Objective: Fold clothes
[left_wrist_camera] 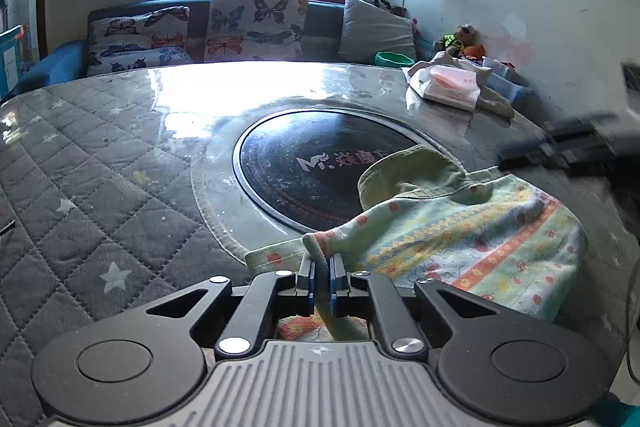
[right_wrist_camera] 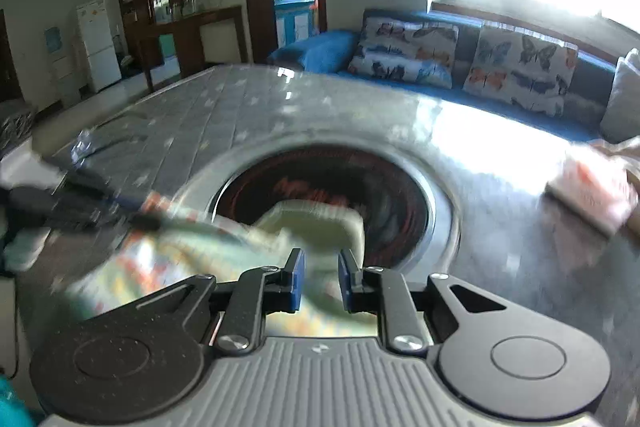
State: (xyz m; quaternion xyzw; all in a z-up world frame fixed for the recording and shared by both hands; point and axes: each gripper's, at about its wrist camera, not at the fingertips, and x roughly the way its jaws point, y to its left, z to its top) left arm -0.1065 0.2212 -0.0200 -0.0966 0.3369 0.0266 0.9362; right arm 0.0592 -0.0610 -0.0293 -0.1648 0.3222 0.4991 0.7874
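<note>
A small patterned garment point(left_wrist_camera: 472, 239), pale green with orange dots and bands, lies on the glass table top point(left_wrist_camera: 192, 99), partly over the round black cooker plate point(left_wrist_camera: 304, 163). My left gripper point(left_wrist_camera: 322, 267) is shut on a bunched edge of the garment at its near left corner. The right gripper point(left_wrist_camera: 560, 147) shows blurred at the garment's far right. In the right wrist view the garment point(right_wrist_camera: 312, 227) is blurred by motion, and my right gripper point(right_wrist_camera: 321, 275) stands open with its blue pads just above the cloth, holding nothing. The left gripper point(right_wrist_camera: 72, 203) appears blurred at the left.
A wet-wipe pack point(left_wrist_camera: 448, 87) and cloths lie at the table's far right, a green bowl point(left_wrist_camera: 394, 59) behind them. A blue sofa with butterfly cushions point(left_wrist_camera: 252, 27) runs along the far side. The quilted grey cover point(left_wrist_camera: 80, 187) spreads over the table's left part.
</note>
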